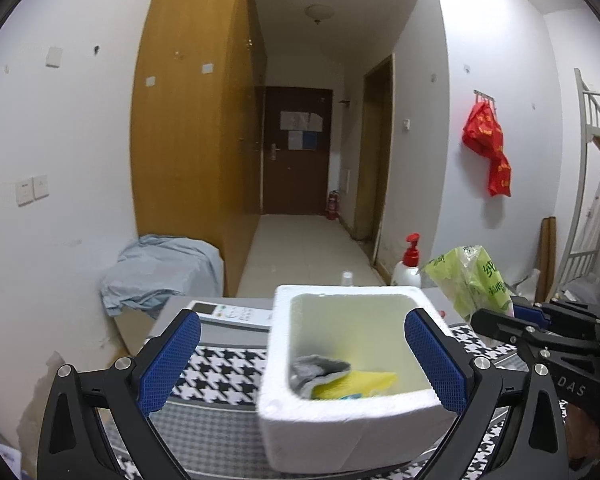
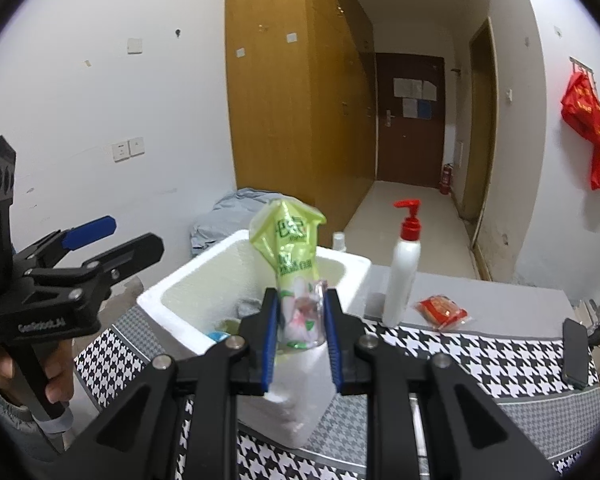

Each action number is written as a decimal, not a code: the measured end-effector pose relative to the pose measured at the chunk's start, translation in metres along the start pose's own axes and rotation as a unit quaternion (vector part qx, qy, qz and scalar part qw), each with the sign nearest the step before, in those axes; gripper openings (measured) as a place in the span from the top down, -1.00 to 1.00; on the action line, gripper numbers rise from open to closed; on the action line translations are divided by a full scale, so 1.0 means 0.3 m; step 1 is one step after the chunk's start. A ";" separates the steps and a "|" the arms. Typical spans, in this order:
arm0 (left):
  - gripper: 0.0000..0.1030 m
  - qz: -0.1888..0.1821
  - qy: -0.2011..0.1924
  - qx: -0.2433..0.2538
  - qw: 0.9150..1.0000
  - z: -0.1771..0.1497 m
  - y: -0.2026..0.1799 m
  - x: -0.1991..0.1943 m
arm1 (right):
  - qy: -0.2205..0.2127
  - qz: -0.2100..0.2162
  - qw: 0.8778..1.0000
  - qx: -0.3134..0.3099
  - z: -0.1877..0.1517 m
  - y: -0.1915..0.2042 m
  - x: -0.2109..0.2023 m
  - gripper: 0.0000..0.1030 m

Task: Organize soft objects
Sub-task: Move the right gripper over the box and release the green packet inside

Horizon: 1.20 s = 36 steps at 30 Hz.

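Above the foam box [image 2: 352, 268], right jaws clamp a green packet [image 2: 296, 256]; left jaws gape empty.

The right gripper [image 2: 300, 332] clamps a green plastic packet [image 2: 290, 248] above the white foam box [image 2: 172, 304]; the left gripper [image 2: 120, 236] hangs open nearby.

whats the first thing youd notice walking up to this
The right gripper clamps a green plastic packet, held upright over the white foam box on the houndstooth cloth. The left gripper stands wide open around that box, where grey and yellow soft items lie.
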<state>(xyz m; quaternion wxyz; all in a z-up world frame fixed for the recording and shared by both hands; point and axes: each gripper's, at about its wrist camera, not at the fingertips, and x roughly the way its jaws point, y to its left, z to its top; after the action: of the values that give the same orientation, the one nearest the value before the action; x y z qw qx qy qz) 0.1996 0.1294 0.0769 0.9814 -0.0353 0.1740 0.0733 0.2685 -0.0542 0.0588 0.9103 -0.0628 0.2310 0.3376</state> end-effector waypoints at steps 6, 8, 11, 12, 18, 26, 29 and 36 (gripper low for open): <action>-0.98 0.033 -0.008 -0.016 0.999 -0.036 0.058 -0.047 | 0.006 0.011 1.000 -0.014 0.021 0.049 0.037 0.50; -0.98 0.047 -0.010 -0.021 0.999 -0.052 0.078 -0.061 | 0.007 0.011 1.000 -0.019 0.027 0.063 0.049 0.50; -0.98 0.064 -0.011 -0.028 0.998 -0.074 0.101 -0.075 | 0.010 0.012 1.000 -0.022 0.033 0.072 0.066 0.50; -0.98 0.069 -0.012 -0.027 0.997 -0.082 0.106 -0.079 | 0.012 0.011 1.000 -0.022 0.035 0.076 0.074 0.50; -0.98 0.070 -0.013 -0.030 0.997 -0.122 0.116 -0.097 | 0.026 0.010 0.999 -0.026 0.043 0.098 0.120 0.50; -0.98 0.062 -0.010 -0.034 0.997 -0.167 0.118 -0.119 | 0.043 0.003 0.999 -0.029 0.047 0.102 0.191 0.50; -0.98 0.059 -0.008 -0.042 0.997 -0.180 0.130 -0.126 | 0.044 0.006 0.998 -0.034 0.047 0.109 0.205 0.50; -0.98 0.056 -0.003 -0.058 0.997 -0.193 0.147 -0.128 | 0.060 0.008 0.998 -0.035 0.039 0.120 0.240 0.08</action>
<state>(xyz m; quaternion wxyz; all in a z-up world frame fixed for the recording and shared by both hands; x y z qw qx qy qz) 0.1375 0.1623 0.0341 0.9726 -0.0821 0.1679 0.1381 0.2978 0.0186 0.0373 0.8897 -0.1126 0.2735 0.3479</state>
